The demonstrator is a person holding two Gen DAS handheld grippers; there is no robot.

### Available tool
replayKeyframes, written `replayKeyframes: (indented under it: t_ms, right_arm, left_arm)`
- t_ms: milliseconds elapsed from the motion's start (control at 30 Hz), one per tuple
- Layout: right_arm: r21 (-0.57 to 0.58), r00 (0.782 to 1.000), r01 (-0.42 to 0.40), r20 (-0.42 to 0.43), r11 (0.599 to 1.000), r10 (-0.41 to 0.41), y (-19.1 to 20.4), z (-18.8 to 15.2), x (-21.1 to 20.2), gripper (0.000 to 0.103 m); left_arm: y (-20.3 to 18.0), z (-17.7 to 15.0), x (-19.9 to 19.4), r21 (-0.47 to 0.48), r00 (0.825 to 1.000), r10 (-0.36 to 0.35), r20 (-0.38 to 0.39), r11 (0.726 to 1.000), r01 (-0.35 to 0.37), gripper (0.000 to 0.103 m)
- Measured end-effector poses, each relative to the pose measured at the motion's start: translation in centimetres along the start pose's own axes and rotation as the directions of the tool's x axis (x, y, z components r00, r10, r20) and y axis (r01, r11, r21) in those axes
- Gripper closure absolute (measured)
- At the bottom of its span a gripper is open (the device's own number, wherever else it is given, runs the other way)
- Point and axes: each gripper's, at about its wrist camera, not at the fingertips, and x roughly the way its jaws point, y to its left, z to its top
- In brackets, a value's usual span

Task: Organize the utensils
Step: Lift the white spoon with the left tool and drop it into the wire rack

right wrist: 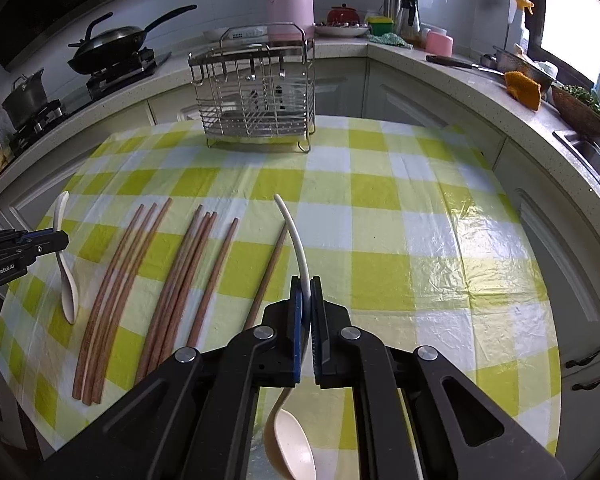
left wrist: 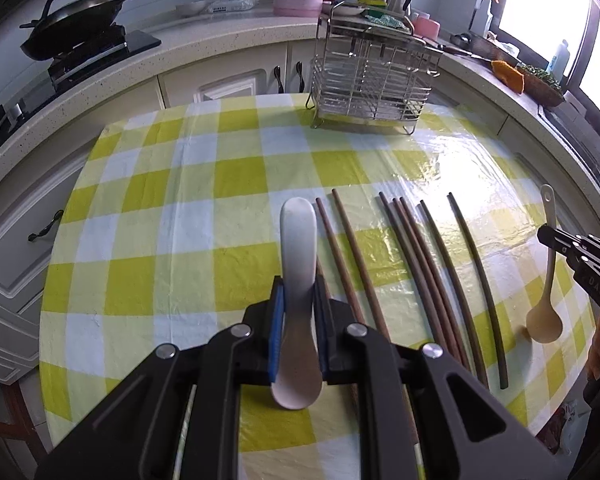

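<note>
Spoons (left wrist: 298, 280) lengthwise — handles toward rack (left wrist: 370, 84)

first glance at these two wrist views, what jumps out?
Each gripper is shut on a spoon handle: the left gripper on a pale spoon, the right gripper on a cream spoon, bowl hanging below. Between them, wooden chopsticks lie in loose rows on the yellow checked tablecloth. At its far edge stands a wire utensil rack.

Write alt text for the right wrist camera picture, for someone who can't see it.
The right gripper is shut on a cream spoon above a yellow checked tablecloth. Wooden chopsticks lie left; a wire utensil rack stands behind.
</note>
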Motion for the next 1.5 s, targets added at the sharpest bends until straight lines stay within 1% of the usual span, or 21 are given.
replayKeyframes:
  t_ms: [100, 233, 333, 400, 433, 567, 633, 700, 833, 933, 1033, 1133, 1267, 1433, 1500]
  right_arm:
    - [0.001, 0.998, -0.011, 0.056, 1.0, 0.01, 0.2, 0.5, -1.5, 0.096]
    - [0.015, 0.99, -0.027, 0.138, 1.0, 0.025, 0.4, 1.6, -3.1, 0.096]
    - [0.024, 0.978, -0.048, 0.205, 0.999, 0.042, 0.5, 2.5, -4.0, 0.096]
    - [0.045, 0.967, -0.08, 0.247, 0.996, 0.067, 0.4, 3.4, -4.1, 0.096]
    - [0.054, 0.96, -0.099, 0.27, 0.994, 0.081, 0.3, 3.9, -4.1, 0.096]
    - [0.071, 0.936, -0.119, 0.341, 0.99, 0.088, 0.0, 6.1, -3.8, 0.096]
    - [0.078, 0.926, -0.116, 0.37, 0.99, 0.08, -0.1, 7.3, -3.3, 0.096]
    - [0.081, 0.92, -0.111, 0.386, 0.991, 0.072, -0.3, 8.7, -2.7, 0.096]
    - [0.058, 0.903, -0.098, 0.424, 0.994, 0.064, -0.1, 11.5, -1.6, 0.096]
    - [0.03, 0.883, -0.095, 0.465, 0.995, 0.07, 0.1, 13.7, -1.3, 0.096]
    - [0.018, 0.864, -0.085, 0.499, 0.996, 0.065, 0.2, 15.8, -1.1, 0.096]
    - [0.007, 0.839, -0.086, 0.54, 0.996, 0.068, 0.3, 17.7, -0.9, 0.096]
    - [-0.012, 0.815, -0.091, 0.573, 0.996, 0.082, 0.5, 20.4, -0.2, 0.096]
    - [-0.042, 0.787, -0.088, 0.61, 0.995, 0.095, 0.6, 23.7, 1.2, 0.096]
    - [-0.036, 0.778, -0.087, 0.622, 0.996, 0.09, 0.4, 24.9, 1.8, 0.096]
  left_arm:
    - [-0.2, 0.3, -1.1, -0.004, 0.999, -0.011, 0.044, 1.0, 0.011, 0.089]
    - [-0.4, 1.3, -2.4, -0.011, 0.995, -0.026, 0.095, 1.0, 0.028, 0.089]
    - [-0.8, 2.3, -3.5, -0.005, 0.989, -0.032, 0.141, 0.999, 0.033, 0.089]
    - [-1.1, 3.1, -4.2, -0.006, 0.982, -0.026, 0.186, 1.0, 0.027, 0.089]
    - [-1.3, 3.5, -4.7, -0.006, 0.977, -0.022, 0.213, 1.0, 0.024, 0.089]
    - [-2.1, 5.4, -5.7, -0.012, 0.952, -0.02, 0.305, 1.0, 0.025, 0.089]
    - [-2.5, 6.5, -5.8, -0.01, 0.939, -0.019, 0.343, 1.0, 0.024, 0.089]
    - [-3.1, 7.6, -5.5, -0.002, 0.93, -0.006, 0.368, 1.0, 0.008, 0.089]
    - [-3.8, 10.2, -5.0, 0.006, 0.908, -0.01, 0.418, 1.0, 0.008, 0.089]
    - [-4.2, 12.3, -4.8, 0.011, 0.886, -0.014, 0.463, 1.0, 0.01, 0.089]
    - [-4.7, 14.2, -4.4, 0.019, 0.868, -0.015, 0.496, 1.0, 0.007, 0.089]
    - [-5.0, 15.8, -3.9, 0.026, 0.85, -0.021, 0.527, 1.0, 0.008, 0.089]
    - [-5.3, 18.3, -2.8, 0.043, 0.827, -0.029, 0.562, 0.999, 0.006, 0.089]
    - [-5.1, 21.3, -1.9, 0.05, 0.798, -0.073, 0.598, 0.997, 0.053, 0.089]
    - [-5.0, 22.7, -1.5, 0.046, 0.791, -0.082, 0.606, 0.997, 0.068, 0.089]
